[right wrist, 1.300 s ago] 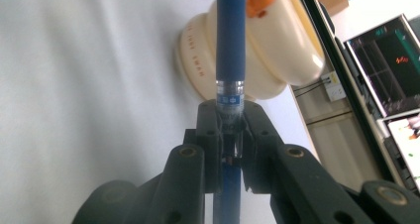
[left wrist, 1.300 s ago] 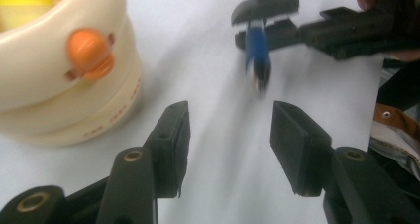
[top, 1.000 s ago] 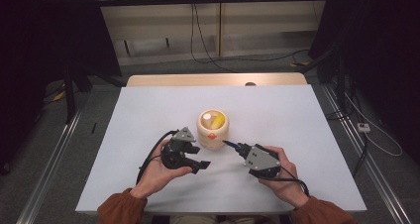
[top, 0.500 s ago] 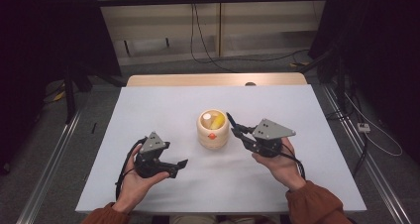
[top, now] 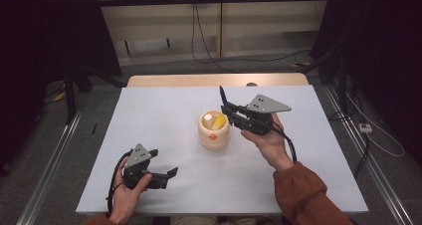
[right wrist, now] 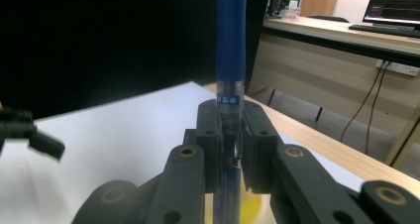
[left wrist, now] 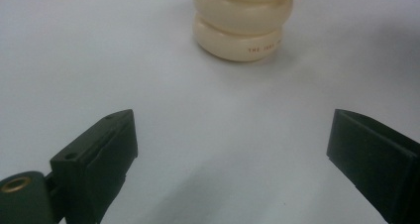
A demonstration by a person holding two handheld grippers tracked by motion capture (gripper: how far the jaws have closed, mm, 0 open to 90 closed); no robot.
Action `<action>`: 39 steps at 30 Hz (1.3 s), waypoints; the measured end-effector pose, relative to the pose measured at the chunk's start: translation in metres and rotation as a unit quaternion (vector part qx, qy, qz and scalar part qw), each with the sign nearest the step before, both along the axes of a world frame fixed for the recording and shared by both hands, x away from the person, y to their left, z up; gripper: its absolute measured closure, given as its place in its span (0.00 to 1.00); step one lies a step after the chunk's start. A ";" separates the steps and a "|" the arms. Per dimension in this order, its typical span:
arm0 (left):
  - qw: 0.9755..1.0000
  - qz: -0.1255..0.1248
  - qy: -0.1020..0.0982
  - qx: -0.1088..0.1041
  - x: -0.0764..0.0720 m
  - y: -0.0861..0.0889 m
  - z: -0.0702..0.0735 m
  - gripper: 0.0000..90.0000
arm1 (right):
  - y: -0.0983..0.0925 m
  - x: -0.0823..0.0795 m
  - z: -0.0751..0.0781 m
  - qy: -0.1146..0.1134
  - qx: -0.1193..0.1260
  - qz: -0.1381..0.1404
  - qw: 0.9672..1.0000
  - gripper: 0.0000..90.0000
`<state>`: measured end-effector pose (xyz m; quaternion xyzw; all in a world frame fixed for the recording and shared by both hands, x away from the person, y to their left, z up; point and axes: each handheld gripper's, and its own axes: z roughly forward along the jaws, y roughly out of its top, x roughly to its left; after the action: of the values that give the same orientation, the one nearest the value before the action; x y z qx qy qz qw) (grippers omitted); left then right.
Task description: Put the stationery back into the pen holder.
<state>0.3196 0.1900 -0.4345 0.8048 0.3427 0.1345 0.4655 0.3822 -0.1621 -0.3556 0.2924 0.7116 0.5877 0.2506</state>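
Cream and ringed, the pen holder (top: 214, 129) stands upright at the middle of the white table (top: 308, 180) in the high view, where the right gripper (top: 226, 107), raised just beside its rim, has its jaws clamped on a dark blue pen (top: 222, 95) standing up out of them, and the left gripper (top: 169, 175) lies low near the front-left, well apart from the holder; in the left gripper view its jaws have just been opening and stand wide apart with nothing but bare table between them, the pen holder (left wrist: 241, 28) farther ahead. Seen from the right gripper view, the jaws pinch the blue pen (right wrist: 230, 50) upright, with a blurred piece of the left gripper (right wrist: 32, 135) at the far left edge
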 end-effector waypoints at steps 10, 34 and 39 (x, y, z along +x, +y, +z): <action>0.999 0.046 -0.008 -0.011 0.000 0.013 -0.004 0.06 | 0.009 0.024 -0.016 0.033 0.048 -0.010 0.998 0.89; 0.999 0.035 0.004 0.004 0.006 0.013 -0.009 0.06 | 0.008 0.033 -0.047 0.062 0.041 -0.037 0.997 0.88; 0.999 0.037 0.003 0.004 0.005 0.013 -0.009 0.06 | 0.006 0.032 -0.050 0.064 0.042 -0.046 0.996 0.78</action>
<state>0.3247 0.2030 -0.4430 0.7941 0.3730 0.1503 0.4557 0.4139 -0.1563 -0.4051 0.3716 0.6870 0.5849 0.2187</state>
